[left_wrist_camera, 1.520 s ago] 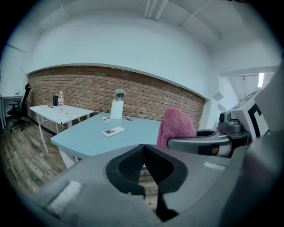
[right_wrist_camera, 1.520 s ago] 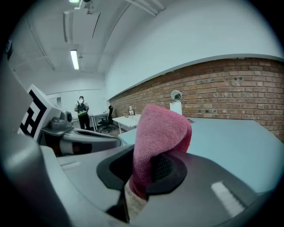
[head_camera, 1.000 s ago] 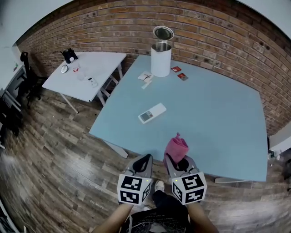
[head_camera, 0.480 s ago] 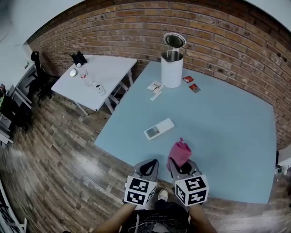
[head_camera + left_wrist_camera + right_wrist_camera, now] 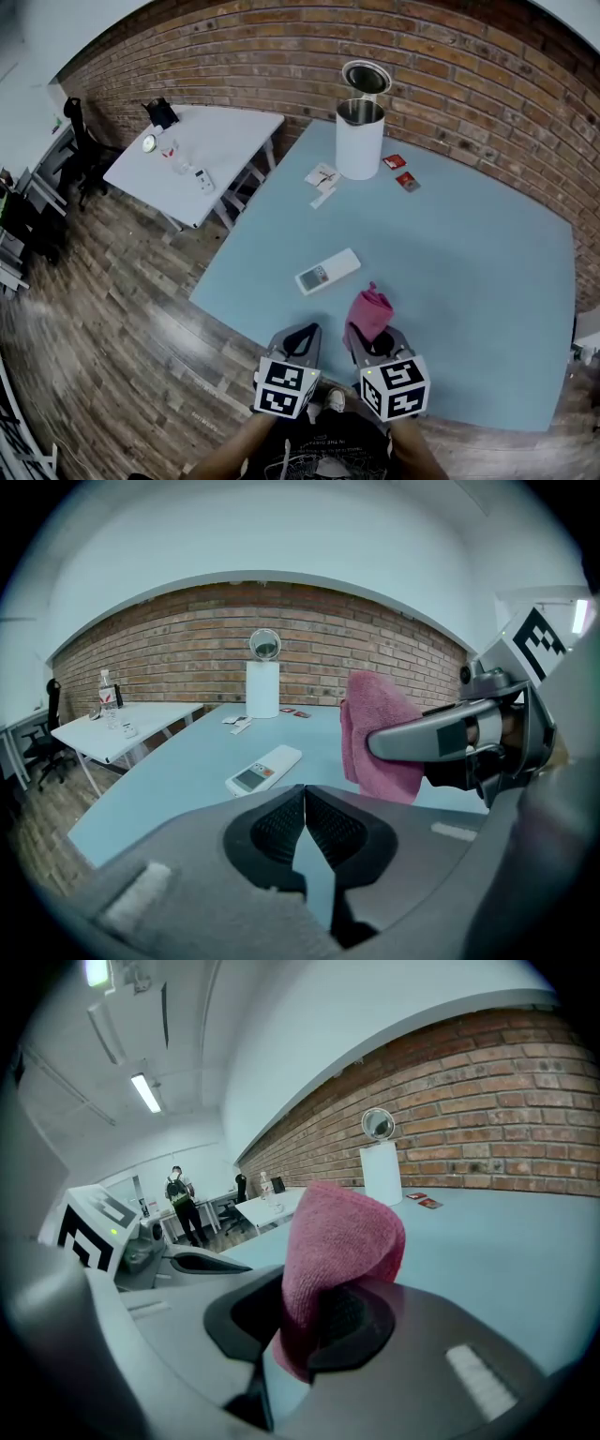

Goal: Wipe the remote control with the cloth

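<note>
A white remote control (image 5: 327, 271) (image 5: 263, 768) lies on the light blue table (image 5: 469, 244), ahead of both grippers. My right gripper (image 5: 367, 336) (image 5: 323, 1321) is shut on a folded pink cloth (image 5: 367, 313) (image 5: 337, 1246) that sticks up from its jaws. The cloth (image 5: 380, 738) also shows at the right of the left gripper view. My left gripper (image 5: 300, 339) (image 5: 305, 822) is shut with nothing between its jaws. Both grippers hang side by side over the table's near edge, short of the remote.
A white bin (image 5: 360, 139) with a raised lid stands at the table's far side, with red packets (image 5: 400, 172) and paper scraps (image 5: 322, 180) beside it. A white side table (image 5: 202, 141) with small items is at the left. A person (image 5: 178, 1199) stands far off.
Both grippers have moved forward together toward the table, the right one carrying the pink cloth. The remote has not moved on the table.
</note>
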Demonstrator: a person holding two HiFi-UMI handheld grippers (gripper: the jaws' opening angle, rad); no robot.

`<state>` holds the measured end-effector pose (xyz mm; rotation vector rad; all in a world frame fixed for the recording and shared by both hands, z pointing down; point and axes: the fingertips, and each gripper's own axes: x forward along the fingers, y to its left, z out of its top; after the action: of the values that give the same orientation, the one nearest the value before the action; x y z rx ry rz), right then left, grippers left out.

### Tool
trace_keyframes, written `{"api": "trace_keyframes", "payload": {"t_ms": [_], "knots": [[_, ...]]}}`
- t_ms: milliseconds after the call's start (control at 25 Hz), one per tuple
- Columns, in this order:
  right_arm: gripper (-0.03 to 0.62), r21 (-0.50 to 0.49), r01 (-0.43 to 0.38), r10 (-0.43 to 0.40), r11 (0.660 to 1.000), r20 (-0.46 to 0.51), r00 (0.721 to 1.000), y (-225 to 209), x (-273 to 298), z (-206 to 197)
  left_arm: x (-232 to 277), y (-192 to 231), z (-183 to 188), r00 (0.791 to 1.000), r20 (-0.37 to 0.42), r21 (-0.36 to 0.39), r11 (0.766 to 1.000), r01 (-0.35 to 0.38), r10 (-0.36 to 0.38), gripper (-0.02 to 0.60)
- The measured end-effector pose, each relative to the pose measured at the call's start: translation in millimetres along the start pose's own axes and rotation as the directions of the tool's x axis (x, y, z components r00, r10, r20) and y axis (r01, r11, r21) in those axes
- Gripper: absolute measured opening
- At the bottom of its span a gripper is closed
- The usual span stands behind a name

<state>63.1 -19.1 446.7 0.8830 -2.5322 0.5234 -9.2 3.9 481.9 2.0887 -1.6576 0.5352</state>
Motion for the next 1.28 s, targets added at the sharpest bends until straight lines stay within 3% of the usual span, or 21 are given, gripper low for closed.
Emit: {"api": "trace_keyframes", "payload": {"t_ms": [240,560,920,1040,1080,1160,1200,1280], "knots": [[0.066,0.008,0.017,-0.016,1.0,-0.025,1.0,-5.6,17.5,0.5,17.2,16.7,1.1,1.0,-0.015,0.015,1.0,0.025,-0.025,0.005],[0.066,0.028,0.081,-0.08,0.996,-0.044,0.996,-15.3,46.4,16.9,52.6,47.1,1.0,0.993,-0.062,0.126,0.986,0.111,-0.104,0.095],[0.067,0.028,0.1,-0.097,0.995,-0.09,0.991,-14.7,81.2,29.0,85.9,74.2,-13.6,0.971,-0.163,0.311,0.925,0.218,-0.174,0.194],[0.067,0.009,0.074,-0.073,0.997,-0.114,0.991,-9.5,92.6,33.7,96.0,79.6,-15.2,0.959,-0.189,0.338,0.903,0.265,-0.211,0.231],[0.067,0.0,0.066,-0.066,0.998,-0.121,0.991,-7.7,96.2,35.7,99.1,80.0,-15.7,0.954,-0.198,0.342,0.896,0.284,-0.227,0.28],[0.067,-0.016,0.052,-0.054,0.998,-0.131,0.99,-4.2,103.3,39.7,104.0,78.7,-19.0,0.94,-0.223,0.347,0.88,0.324,-0.258,0.298],[0.067,-0.021,0.047,-0.049,0.999,-0.136,0.989,-2.4,106.8,41.3,106.2,77.7,-21.9,0.932,-0.241,0.347,0.873,0.342,-0.27,0.336],[0.067,-0.024,0.037,-0.04,0.999,-0.148,0.988,1.2,113.8,43.6,110.2,76.6,-27.9,0.919,-0.273,0.342,0.864,0.369,-0.284,0.347]]}}
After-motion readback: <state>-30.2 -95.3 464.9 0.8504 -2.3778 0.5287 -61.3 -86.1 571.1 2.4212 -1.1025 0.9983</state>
